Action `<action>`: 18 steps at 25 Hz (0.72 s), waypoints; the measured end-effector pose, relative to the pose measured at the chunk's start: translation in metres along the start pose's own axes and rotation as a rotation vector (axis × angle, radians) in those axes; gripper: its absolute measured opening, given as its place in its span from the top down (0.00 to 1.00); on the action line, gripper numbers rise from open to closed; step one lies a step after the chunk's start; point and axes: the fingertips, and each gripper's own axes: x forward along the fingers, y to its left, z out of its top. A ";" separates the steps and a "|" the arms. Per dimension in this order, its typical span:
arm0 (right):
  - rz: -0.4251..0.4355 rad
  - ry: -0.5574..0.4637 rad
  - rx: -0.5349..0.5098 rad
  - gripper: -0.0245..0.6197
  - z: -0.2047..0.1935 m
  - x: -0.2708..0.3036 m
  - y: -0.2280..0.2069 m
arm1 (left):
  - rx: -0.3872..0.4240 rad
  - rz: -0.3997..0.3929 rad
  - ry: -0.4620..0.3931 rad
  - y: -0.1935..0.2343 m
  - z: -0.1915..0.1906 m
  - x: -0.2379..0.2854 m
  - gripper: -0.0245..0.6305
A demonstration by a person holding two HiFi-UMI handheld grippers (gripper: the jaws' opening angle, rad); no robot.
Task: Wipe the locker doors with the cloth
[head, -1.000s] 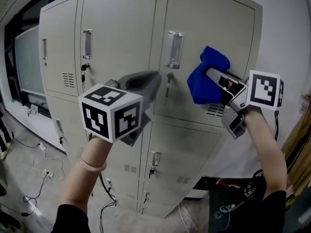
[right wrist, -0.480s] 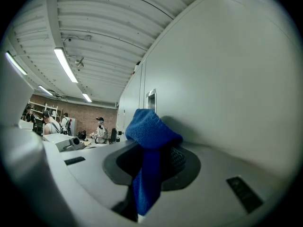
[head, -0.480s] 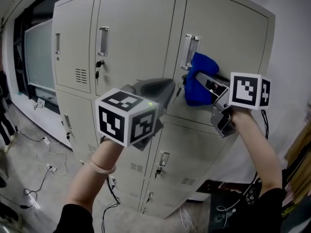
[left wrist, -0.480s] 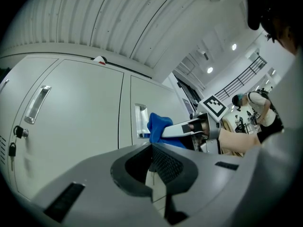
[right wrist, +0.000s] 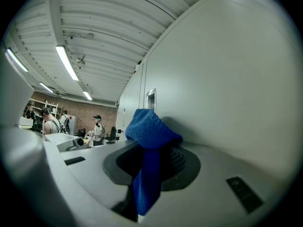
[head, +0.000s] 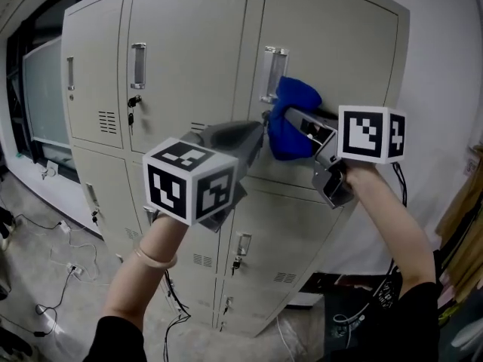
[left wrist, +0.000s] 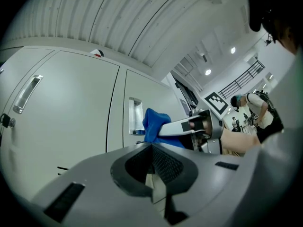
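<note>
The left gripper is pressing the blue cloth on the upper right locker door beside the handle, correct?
Wrong gripper: the right gripper holds the cloth, clamped between its jaws in the right gripper view. The rest stands: it is on the upper right door beside the handle.

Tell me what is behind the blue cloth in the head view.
The upper right locker door lies behind the blue cloth, held by the right gripper; its handle shows just above. The door patch under the cloth is covered.
</note>
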 end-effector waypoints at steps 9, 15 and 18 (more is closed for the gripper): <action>-0.027 -0.002 0.028 0.83 -0.002 -0.030 -0.021 | -0.007 -0.055 -0.010 -0.017 -0.003 0.011 0.95; -0.070 -0.005 0.041 0.83 -0.005 -0.059 -0.041 | -0.025 -0.094 0.006 -0.033 -0.017 0.025 0.95; -0.092 -0.007 0.048 0.83 -0.006 -0.072 -0.050 | -0.037 -0.108 0.013 -0.040 -0.023 0.032 0.95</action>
